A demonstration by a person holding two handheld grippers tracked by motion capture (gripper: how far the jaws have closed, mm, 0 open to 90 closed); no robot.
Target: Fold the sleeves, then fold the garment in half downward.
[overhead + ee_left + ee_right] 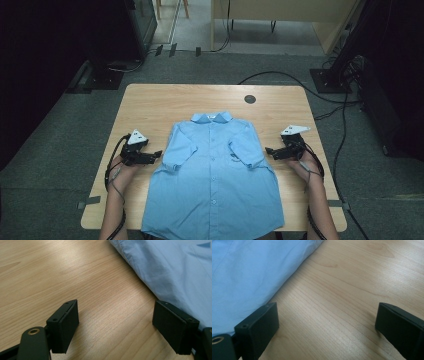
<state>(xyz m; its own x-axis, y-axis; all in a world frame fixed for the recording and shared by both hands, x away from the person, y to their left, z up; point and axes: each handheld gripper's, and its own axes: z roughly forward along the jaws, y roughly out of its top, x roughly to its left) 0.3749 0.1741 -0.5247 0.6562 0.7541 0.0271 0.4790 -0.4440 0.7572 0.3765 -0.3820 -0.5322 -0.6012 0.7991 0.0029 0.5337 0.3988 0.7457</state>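
As laid, shirt (215, 175) collar points away lengthwise.

The light blue short-sleeved button shirt (212, 172) runs past the near edge of the pale wooden table (150, 102) and is cut off by the bottom of the high view, hem unseen. Both forearms are cropped there too. A small white label inside the shirt's collar is too small to read.

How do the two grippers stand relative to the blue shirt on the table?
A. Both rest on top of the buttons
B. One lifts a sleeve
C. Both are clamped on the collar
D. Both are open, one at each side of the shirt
D: the left gripper and right gripper flank the shirt, jaws apart over bare table.
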